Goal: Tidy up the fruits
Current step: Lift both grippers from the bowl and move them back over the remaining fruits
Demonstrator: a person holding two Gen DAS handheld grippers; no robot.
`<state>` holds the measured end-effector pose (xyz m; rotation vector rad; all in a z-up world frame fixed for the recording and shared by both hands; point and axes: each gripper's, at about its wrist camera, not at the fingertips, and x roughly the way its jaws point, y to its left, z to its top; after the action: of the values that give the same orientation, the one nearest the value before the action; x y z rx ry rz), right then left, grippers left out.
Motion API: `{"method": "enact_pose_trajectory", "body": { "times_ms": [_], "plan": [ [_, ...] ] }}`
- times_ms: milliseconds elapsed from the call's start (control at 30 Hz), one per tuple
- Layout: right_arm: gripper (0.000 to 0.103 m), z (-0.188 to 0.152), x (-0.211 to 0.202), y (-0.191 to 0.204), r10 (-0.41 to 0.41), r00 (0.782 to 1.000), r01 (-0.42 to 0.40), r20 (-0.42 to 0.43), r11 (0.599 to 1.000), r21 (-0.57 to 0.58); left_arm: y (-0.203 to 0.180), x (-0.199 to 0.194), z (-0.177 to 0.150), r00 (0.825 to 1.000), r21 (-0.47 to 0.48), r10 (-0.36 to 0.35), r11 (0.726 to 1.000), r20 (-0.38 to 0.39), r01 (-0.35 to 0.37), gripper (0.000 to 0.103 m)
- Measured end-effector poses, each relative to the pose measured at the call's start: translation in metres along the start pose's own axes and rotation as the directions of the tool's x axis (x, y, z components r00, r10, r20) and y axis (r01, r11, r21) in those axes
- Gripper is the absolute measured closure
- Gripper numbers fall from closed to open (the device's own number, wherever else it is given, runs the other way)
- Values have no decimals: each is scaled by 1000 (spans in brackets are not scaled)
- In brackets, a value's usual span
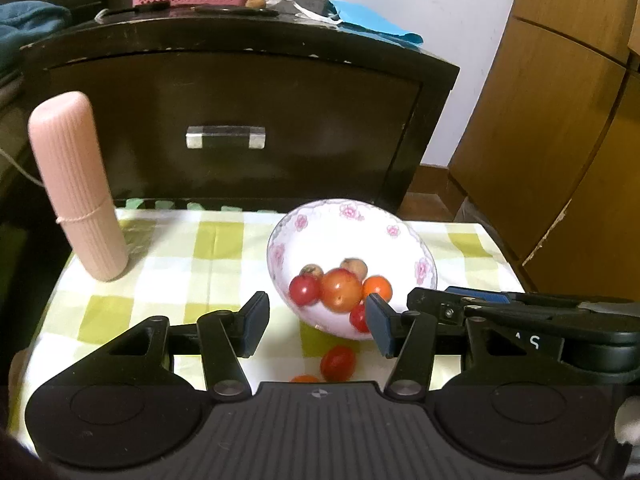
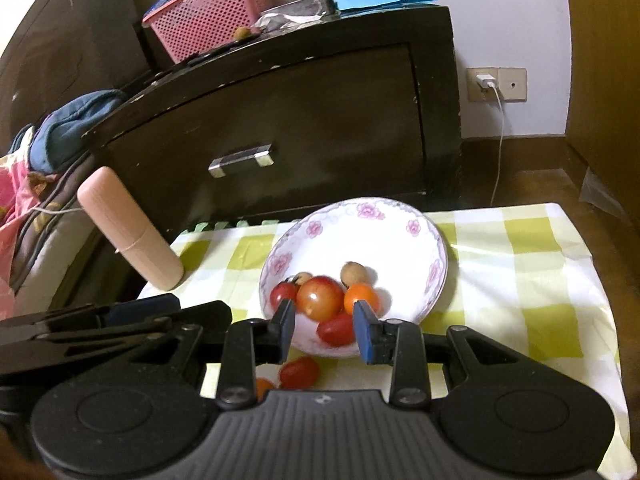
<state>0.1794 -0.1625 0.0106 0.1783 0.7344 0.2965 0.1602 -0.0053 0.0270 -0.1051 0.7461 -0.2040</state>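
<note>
A white bowl with pink flowers [image 1: 360, 224] [image 2: 392, 236] stands on the checked cloth and holds several small tomatoes [image 1: 340, 290] [image 2: 320, 298] and two brown fruits [image 1: 355, 267] [image 2: 354, 274]. A red tomato [image 1: 338, 363] [image 2: 299, 373] and an orange one [image 1: 305, 379] [image 2: 264, 387] lie on the cloth in front of the bowl. My left gripper [image 1: 318, 326] is open and empty, just before the bowl's near rim. My right gripper [image 2: 325, 330] is open and empty over the bowl's near edge. It also shows in the left wrist view [image 1: 520, 312].
A pink ribbed cylinder [image 1: 76, 184] [image 2: 128, 228] stands at the table's left. A dark cabinet [image 1: 240, 112] [image 2: 300, 120] with a pink basket [image 2: 208, 12] on top is behind the table. A wooden wardrobe [image 1: 560, 140] is at the right.
</note>
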Motion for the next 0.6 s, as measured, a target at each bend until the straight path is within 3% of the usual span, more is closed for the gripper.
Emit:
{"method": "enact_pose_trajectory", "body": {
  "times_ms": [333, 600],
  "plan": [
    [72, -30, 2, 23, 43, 996, -43, -81, 999, 3, 19, -20, -23, 999, -9, 32, 999, -34, -32, 41],
    [71, -39, 5, 34, 60, 993, -63, -97, 998, -27, 32, -25, -36, 997, 4, 49, 999, -58, -48, 34]
  ]
}}
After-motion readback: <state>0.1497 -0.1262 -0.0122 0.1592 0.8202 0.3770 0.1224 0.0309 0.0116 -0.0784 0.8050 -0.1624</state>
